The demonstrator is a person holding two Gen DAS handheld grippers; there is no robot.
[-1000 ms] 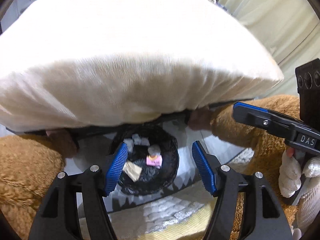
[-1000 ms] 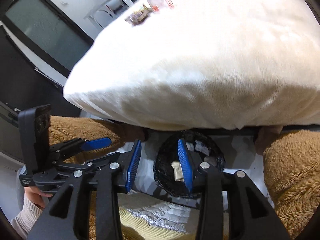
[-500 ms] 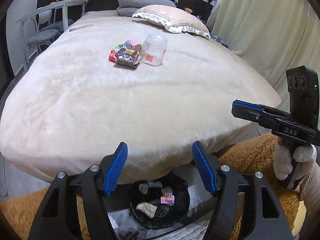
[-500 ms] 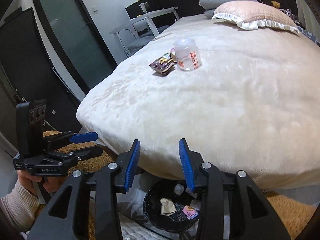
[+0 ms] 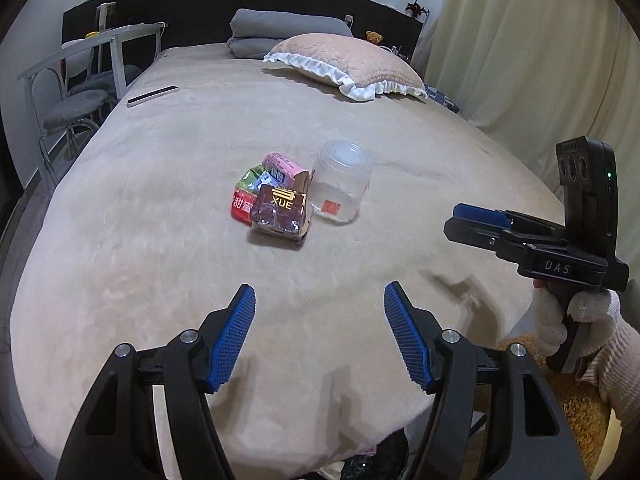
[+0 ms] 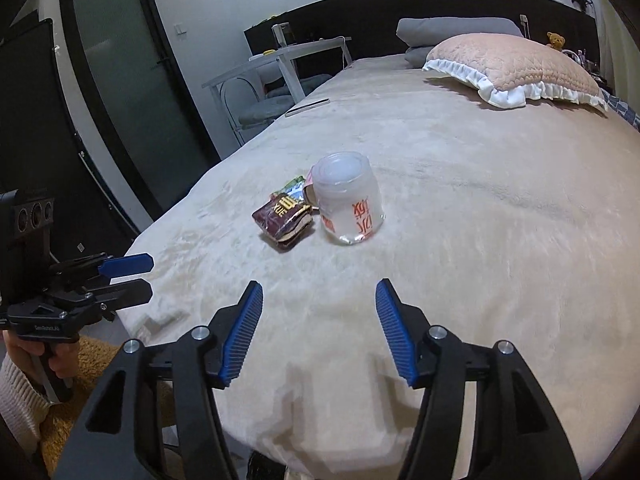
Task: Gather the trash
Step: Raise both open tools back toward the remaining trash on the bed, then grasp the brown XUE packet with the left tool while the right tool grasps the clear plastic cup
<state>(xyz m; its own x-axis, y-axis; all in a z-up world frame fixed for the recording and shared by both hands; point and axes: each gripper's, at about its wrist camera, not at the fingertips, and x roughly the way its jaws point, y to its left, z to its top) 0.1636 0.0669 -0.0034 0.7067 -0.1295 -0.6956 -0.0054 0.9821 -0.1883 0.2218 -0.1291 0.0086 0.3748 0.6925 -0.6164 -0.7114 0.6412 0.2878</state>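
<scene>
- Broadly, the bed [image 5: 160, 240] fills both views, its plush beige cover soft and uneven; anything upright on it could tip if the cover is pressed down nearby.
- Far back lies a pink frilled pillow [image 5: 344, 68], well apart from the trash and no part of this job.
- At the foot of the bed, only the dark rim of the bin [image 5: 376, 460] shows at the bottom edge of the left view; a piece carried back could miss it, since the bed edge hides most of the opening.
- Out on the middle of the bed stands a clear plastic jar [image 6: 348, 200], touching or just beside the wrappers. It looks light and smooth, so a glancing close could knock it over or squirt it out of the jaws.
- Beside it sits a small pile of snack wrappers [image 5: 276, 200]; a pinch may take only the top one and scatter the others.
- The left gripper [image 5: 320, 336] is spread with nothing between its jaws, short of the trash.
- The right gripper [image 6: 319, 330] has just been opening and stands spread, nothing between its jaws.
</scene>
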